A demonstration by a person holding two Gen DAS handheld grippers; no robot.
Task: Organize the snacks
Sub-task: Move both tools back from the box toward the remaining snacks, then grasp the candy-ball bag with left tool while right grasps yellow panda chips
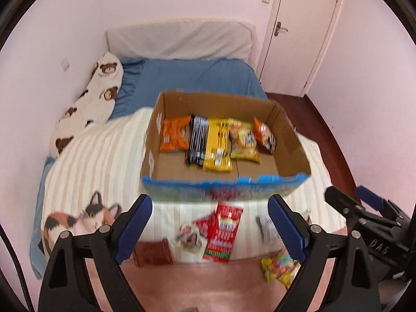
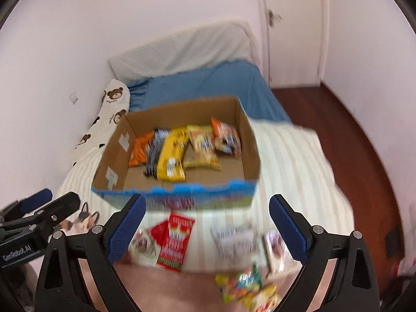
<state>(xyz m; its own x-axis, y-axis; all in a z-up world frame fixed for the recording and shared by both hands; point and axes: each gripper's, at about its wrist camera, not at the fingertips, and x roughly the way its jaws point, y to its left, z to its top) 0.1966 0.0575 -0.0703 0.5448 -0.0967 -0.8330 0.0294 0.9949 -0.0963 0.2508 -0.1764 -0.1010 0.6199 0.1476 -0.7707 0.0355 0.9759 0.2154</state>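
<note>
An open cardboard box (image 1: pixel 291 140) (image 2: pixel 249 150) with a blue front stands on the bed. In it lie an orange bag (image 1: pixel 174 135), a black pack (image 1: pixel 197 140), a yellow pack (image 1: pixel 217 148) (image 2: pixel 173 156) and two more bags at the right. On the blanket in front of the box lie a red pack (image 1: pixel 223 234) (image 2: pixel 176 241), a brown pack (image 1: pixel 153 253), a white pack (image 2: pixel 236 239) and a bag of coloured candy (image 1: pixel 279 267) (image 2: pixel 247 288). My left gripper (image 1: pixel 210 230) is open and empty above them. My right gripper (image 2: pixel 208 230) is open and empty too.
The bed has a striped blanket with a cat print (image 1: pixel 78 218), a bear-print pillow (image 1: pixel 98 96) by the left wall and a blue sheet (image 1: pixel 197 78). A white door (image 1: pixel 304 28) and dark wooden floor (image 2: pixel 351 135) are at the right.
</note>
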